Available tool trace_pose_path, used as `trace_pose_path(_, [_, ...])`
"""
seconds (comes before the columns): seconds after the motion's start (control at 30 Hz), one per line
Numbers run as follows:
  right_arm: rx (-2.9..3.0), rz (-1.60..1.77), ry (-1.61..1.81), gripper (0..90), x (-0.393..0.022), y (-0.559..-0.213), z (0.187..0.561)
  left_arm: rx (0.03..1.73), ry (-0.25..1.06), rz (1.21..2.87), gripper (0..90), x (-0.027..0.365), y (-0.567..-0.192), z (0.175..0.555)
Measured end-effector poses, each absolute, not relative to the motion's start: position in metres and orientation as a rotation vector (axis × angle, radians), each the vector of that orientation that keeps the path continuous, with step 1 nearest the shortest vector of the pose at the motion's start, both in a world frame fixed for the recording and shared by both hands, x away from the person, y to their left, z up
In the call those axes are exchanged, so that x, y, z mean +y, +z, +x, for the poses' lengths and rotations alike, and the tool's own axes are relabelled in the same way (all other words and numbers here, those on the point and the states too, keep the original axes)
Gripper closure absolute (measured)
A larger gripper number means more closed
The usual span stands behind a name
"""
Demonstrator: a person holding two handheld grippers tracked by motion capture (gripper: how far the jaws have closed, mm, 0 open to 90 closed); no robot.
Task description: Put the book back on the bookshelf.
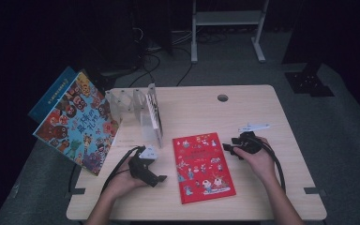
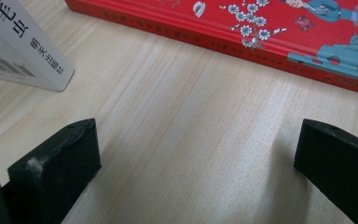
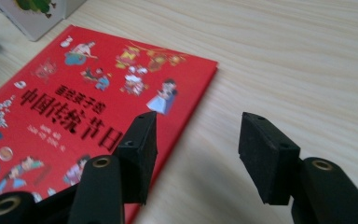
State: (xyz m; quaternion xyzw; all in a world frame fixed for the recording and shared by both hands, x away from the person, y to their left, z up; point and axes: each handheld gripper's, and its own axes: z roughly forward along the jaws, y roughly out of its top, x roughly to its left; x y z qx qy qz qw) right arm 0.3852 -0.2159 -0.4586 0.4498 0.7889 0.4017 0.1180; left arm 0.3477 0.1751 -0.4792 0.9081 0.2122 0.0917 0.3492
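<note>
A red picture book (image 1: 202, 166) lies flat on the wooden table (image 1: 262, 112), near the front middle. My left gripper (image 1: 161, 179) rests low just left of the book and points toward it. In the left gripper view its jaws (image 2: 196, 154) stand wide open over bare wood, with the book's long edge (image 2: 261, 28) beyond them. My right gripper (image 1: 228, 149) sits at the book's upper right corner. In the right gripper view it (image 3: 196, 154) is open: one jaw hangs over the red cover (image 3: 74, 107), the other over the table, and nothing is gripped.
A clear book stand (image 1: 126, 103) at the back left holds an upright white book (image 1: 154, 117), whose corner shows in the left gripper view (image 2: 28, 51). A colourful picture book (image 1: 77, 122) and a blue one (image 1: 51, 93) lean off the table's left edge. A cable hole (image 1: 222, 98) sits near the far edge.
</note>
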Motion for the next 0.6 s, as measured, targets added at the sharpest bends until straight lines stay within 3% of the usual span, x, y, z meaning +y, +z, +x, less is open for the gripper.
trace_pose_path(0.6, [2.396,1.344,1.182,53.2,-0.179,-0.472,0.413,0.518,0.234,2.324,0.0,0.172,-0.482,0.348])
